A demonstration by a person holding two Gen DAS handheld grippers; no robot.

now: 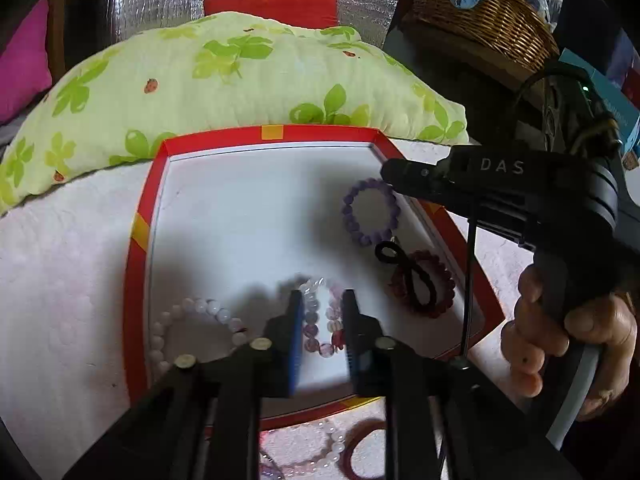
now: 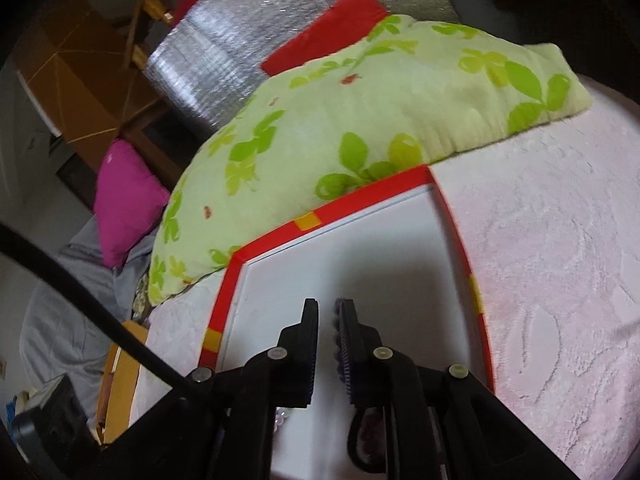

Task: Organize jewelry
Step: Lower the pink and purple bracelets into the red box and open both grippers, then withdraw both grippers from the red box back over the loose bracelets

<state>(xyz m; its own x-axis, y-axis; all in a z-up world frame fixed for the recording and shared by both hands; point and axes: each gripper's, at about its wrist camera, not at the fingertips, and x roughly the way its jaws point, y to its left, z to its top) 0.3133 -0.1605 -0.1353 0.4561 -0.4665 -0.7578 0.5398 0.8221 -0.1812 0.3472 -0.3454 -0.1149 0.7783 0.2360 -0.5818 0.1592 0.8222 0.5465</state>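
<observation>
**Rig appearance, both wrist views**

Left matte-black two-finger gripper (image 1: 322, 300): blue ribbed pads, pale round pivot caps on the linkage. Right matte-black two-finger gripper (image 2: 328, 308): same build, "DAS" in grey letters on its body, thin black cable alongside, grey hose at the grip. Bare hand (image 1: 560, 340) on its handle.

Four bracelets (image 1: 370, 211) in one tray (image 1: 138, 240)

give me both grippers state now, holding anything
left gripper: open, pink bracelet lies between its fingers in the box, not gripped
right gripper: nearly shut, nothing visibly held
</observation>
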